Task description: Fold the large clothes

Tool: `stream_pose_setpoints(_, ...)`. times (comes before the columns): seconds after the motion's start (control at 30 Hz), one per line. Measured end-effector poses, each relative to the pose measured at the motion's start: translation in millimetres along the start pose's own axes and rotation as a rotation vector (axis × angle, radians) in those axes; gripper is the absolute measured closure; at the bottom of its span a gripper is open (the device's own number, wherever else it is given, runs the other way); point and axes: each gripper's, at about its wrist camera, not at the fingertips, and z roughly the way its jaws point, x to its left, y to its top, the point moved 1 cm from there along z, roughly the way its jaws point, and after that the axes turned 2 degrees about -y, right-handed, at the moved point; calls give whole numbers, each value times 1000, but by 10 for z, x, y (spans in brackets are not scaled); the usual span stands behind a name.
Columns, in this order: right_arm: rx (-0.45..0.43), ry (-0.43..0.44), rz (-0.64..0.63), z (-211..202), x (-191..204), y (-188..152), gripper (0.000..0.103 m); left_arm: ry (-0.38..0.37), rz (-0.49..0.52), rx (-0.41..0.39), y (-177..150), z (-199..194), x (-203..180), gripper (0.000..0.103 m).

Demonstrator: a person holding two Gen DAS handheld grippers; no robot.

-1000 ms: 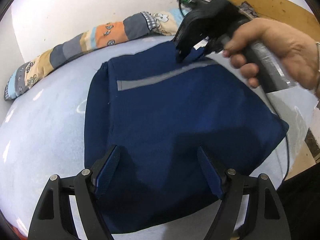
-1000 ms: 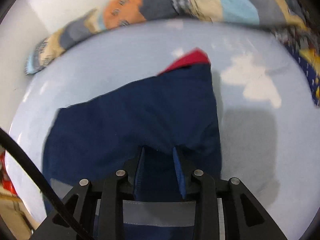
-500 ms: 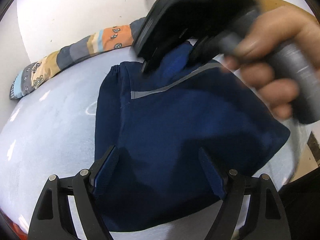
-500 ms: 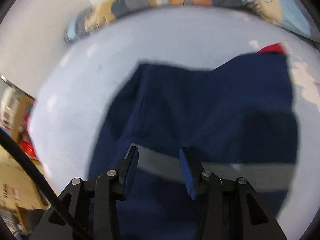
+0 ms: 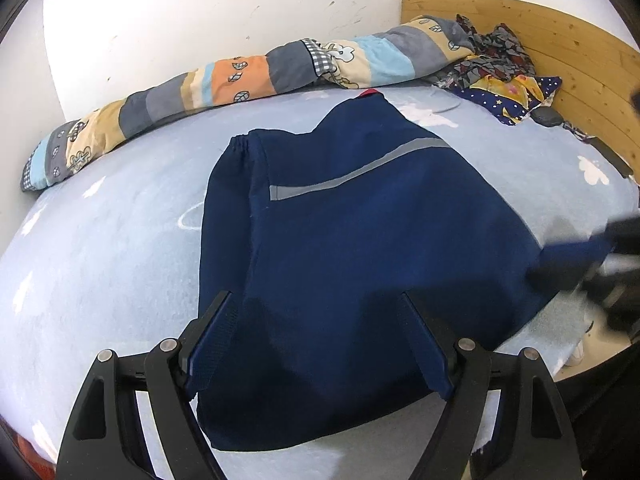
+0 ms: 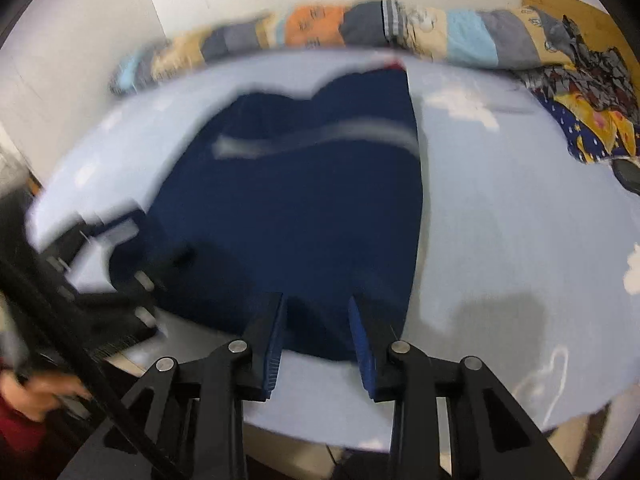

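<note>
garment: we see a navy garment (image 5: 360,248) lying folded and flat mid-bed, soft knit look, roughly trapezoid, a grey reflective stripe (image 5: 352,172) across its upper part, a gathered elastic edge at 11 o'clock, a bit of red (image 5: 370,93) peeking out at its 12 o'clock tip.
bed: pale blue sheet (image 5: 100,248), slightly fuzzy, white cloud prints; garment sits at its centre.
left tongs: left gripper (image 5: 320,344) hovers over the garment's near edge at 6 o'clock, jaws wide apart, blue pads (image 5: 212,344) not pinching any cloth, so we call it open.
right tongs: right gripper (image 6: 316,340) over the garment's near hem, jaws closing right now, narrow gap; cloth shows behind the gap but we see no pinch. In the left view it is a dark blur at 3 o'clock.
around: rolled patchwork quilt (image 5: 224,84) along the wall from 9 to 1 o'clock, stripes of grey, orange, tan, light blue; crumpled patterned clothes pile (image 5: 500,72) at 2 o'clock, starry navy and yellow; small dark object (image 5: 548,117) beside the pile, cannot tell what; wooden headboard (image 5: 560,40), knotty pine; scuffed white wall (image 5: 200,12).
in the way: black cable (image 6: 80,352) crosses the right view at 8 o'clock; person's hand (image 6: 28,396), blurred, at the lower left edge.
</note>
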Motion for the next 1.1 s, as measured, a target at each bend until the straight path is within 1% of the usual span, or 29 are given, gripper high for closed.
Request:
stream_pose_setpoints(0.07,48,-33,7,185,-2,-24,67,7,0,15,-46,47,7,22)
stream_pose_setpoints(0.13,76,-51,15,222,11,13,66,30,9,19,-118,53,4,22)
stream_pose_setpoints(0.2,67,-48,44,186,5,41,65,43,26,1,-155,-4,7,22)
stream_pose_setpoints(0.27,-26,-6,52,-20,25,88,65,41,32,-27,-161,-81,14,22)
stream_pose_setpoints(0.3,-60,0,43,-92,51,112,65,41,37,-43,-160,-120,12,22)
stream_pose_setpoints(0.33,-109,-9,24,-189,95,99,64,46,43,-52,-160,-139,6,22)
stream_pose_setpoints(0.37,-144,-34,6,-245,124,99,59,55,51,-59,-155,-148,-3,22)
stream_pose_setpoints(0.4,-150,-53,5,-241,127,92,57,59,58,-63,-156,-139,-20,22)
stream_pose_setpoints(0.5,-63,-43,43,-28,91,30,57,50,60,-26,-179,-26,-75,22)
stream_pose_setpoints(0.53,-23,-51,51,88,72,6,56,58,58,-19,-184,7,-85,20)
stream_pose_setpoints(0.57,4,-73,47,191,68,11,51,70,59,-9,-193,50,-91,18)
stream_pose_setpoints(0.6,10,-90,28,236,92,-14,49,71,57,-5,-196,71,-88,18)
stream_pose_setpoints(0.63,4,-103,10,235,115,-8,49,67,50,-7,-189,73,-76,18)
stream_pose_setpoints(0.67,-3,-98,15,194,123,2,48,62,39,-11,-175,60,-59,18)
stream_pose_setpoints(0.77,-63,-43,61,65,61,56,48,68,40,-40,-154,-7,-64,18)
stream_pose_setpoints(0.87,-120,-54,66,-55,48,147,48,79,59,-65,-141,-59,-93,18)
stream_pose_setpoints(0.93,-134,-49,73,-68,61,189,47,81,67,-79,-130,-88,-111,18)
stream_pose_setpoints(1.1,-132,-36,71,-87,191,194,46,85,81,-85,-117,-92,-136,18)
